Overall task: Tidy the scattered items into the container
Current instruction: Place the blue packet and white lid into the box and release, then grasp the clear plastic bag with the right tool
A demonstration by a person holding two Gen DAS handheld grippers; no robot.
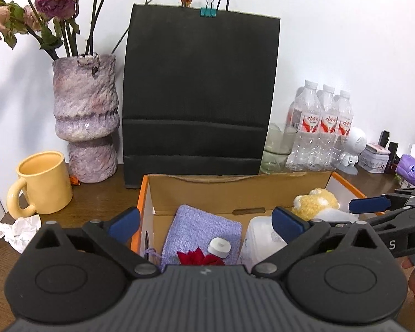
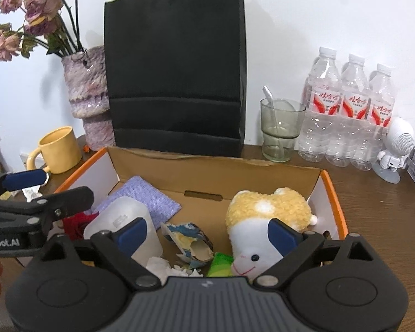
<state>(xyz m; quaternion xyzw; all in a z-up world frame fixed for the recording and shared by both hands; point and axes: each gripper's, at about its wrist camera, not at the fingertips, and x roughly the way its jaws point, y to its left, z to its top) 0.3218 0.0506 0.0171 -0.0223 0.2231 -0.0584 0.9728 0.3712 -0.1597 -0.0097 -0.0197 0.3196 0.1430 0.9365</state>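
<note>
Both our grippers, left [image 1: 206,222] and right [image 2: 207,232], hover with fingers released over the box [image 2: 335,193]; crumpled tissue [image 1: 13,232] awaits on the tabletop [image 1: 96,199].

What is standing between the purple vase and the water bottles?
A tall black paper bag and a glass cup stand between the purple vase and the water bottles, shown clearest in the right wrist view.

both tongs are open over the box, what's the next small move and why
Probably swing the left tongs left toward the crumpled tissue still lying on the table beside the yellow mug. Both tongs are open and hold nothing, and the plush toy and purple pouch already lie inside the cardboard box.
</note>
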